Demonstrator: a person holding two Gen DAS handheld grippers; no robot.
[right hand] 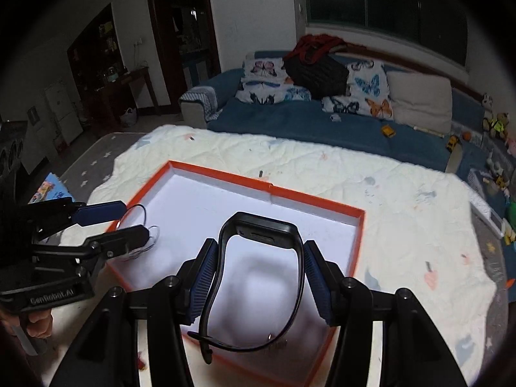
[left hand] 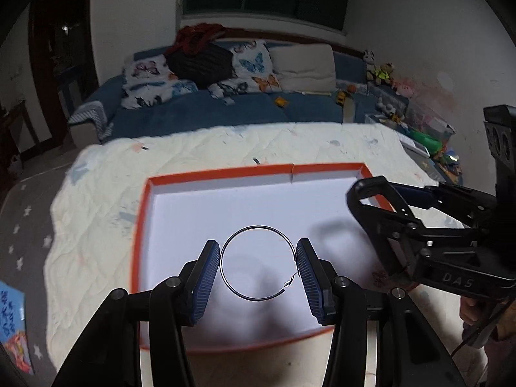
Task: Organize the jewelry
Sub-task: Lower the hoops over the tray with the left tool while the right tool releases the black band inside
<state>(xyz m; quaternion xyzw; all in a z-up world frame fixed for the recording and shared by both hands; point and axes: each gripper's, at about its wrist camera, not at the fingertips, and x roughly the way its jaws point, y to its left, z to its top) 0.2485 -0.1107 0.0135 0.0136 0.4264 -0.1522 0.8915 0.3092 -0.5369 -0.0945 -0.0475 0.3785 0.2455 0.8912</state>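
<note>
Hoop earring (left hand: 258, 262): a thin dark ring, sitting centre-low in the left wrist view, its sides touching both blue pads, its clasp at the lower right; hanging over the white floor of the tray.
Left gripper (left hand: 258, 274): jaws partly closed, pinching the hoop earring across its width; showing at the left edge of the right wrist view (right hand: 129, 222).
Watch band (right hand: 261, 277): a black strap with a slim screen at its far end, looping centre-low in the right wrist view, its buckle end trailing toward the lower frame.
Right gripper (right hand: 259, 280): jaws partly closed, pressing the watch band from both sides; entering from the right in the left wrist view (left hand: 374, 203).
Tray (left hand: 222, 172): shallow, orange-rimmed, white inside, lying under both grippers.
Quilt (left hand: 193, 148): cream, wrinkled, spreading under the tray; whether a desk is lying beneath it cannot be told.
Sofa (left hand: 225, 109): blue, crossing the upper frame, carrying butterfly cushions (left hand: 254, 66).
</note>
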